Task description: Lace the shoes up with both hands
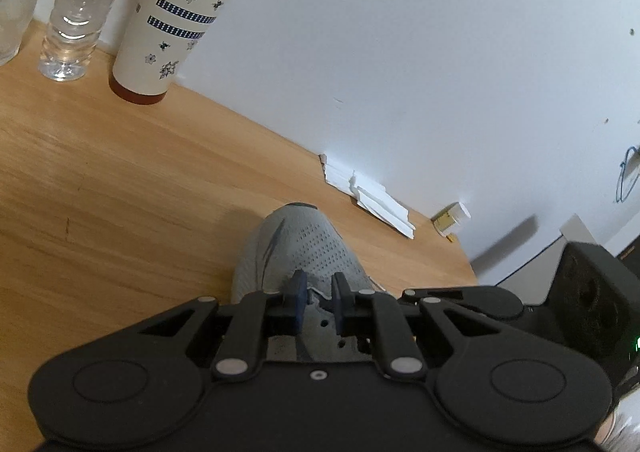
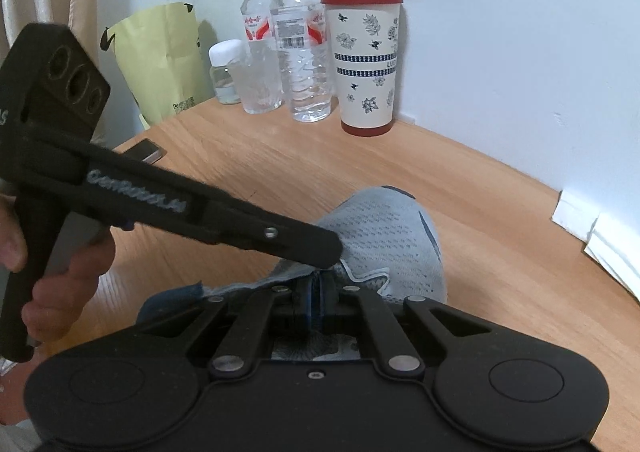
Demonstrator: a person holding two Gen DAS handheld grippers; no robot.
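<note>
Shoe, grey, lies on the tabletop, toe toward 12 o'clock. Left tongs sit narrowly parted over its eyelets, gripping nothing visible. Right tongs are pressed together at the collar; any lace between them is hidden.

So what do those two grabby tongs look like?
Both are matte black plastic. The left tongs and the right tongs have blue pads, silver rivets on hinged bars and round discs on the body. The left one has grey lettering on its side and a pistol handle.
</note>
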